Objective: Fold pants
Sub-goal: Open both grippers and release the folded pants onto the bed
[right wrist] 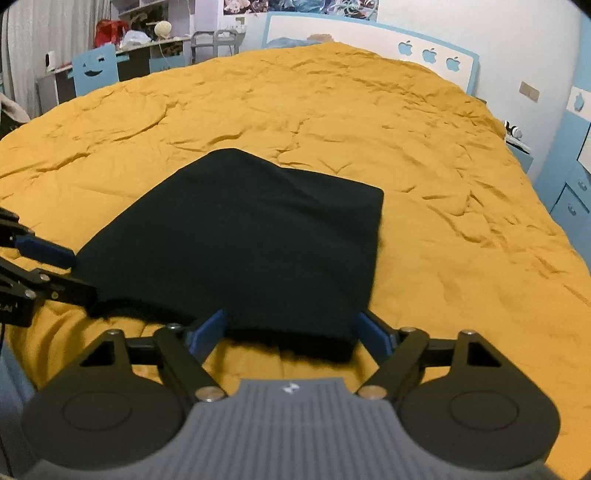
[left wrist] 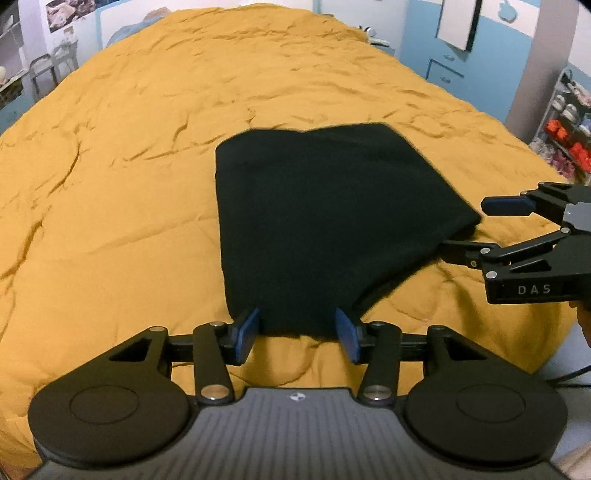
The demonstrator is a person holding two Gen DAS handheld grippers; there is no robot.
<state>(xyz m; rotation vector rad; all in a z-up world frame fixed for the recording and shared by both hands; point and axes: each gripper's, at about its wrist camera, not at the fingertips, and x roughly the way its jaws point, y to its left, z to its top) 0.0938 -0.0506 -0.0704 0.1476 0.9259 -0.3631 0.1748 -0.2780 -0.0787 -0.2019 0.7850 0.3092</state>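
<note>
The black pants point(left wrist: 317, 221) lie folded into a compact rectangle on the mustard-yellow bedspread point(left wrist: 129, 166); they also show in the right wrist view point(right wrist: 251, 251). My left gripper point(left wrist: 297, 332) is open, its blue pads either side of the near edge of the fabric. My right gripper point(right wrist: 295, 332) is open, its pads straddling another edge of the stack. In the left wrist view the right gripper point(left wrist: 469, 225) reaches in at the pants' right corner. In the right wrist view the left gripper point(right wrist: 70, 273) sits at the left corner.
The yellow bedspread point(right wrist: 406, 147) is wrinkled and spreads wide around the pants. A blue headboard point(right wrist: 369, 33) stands at the far end. A desk with clutter point(right wrist: 140, 40) is at the left, blue drawers point(right wrist: 576, 199) at the right.
</note>
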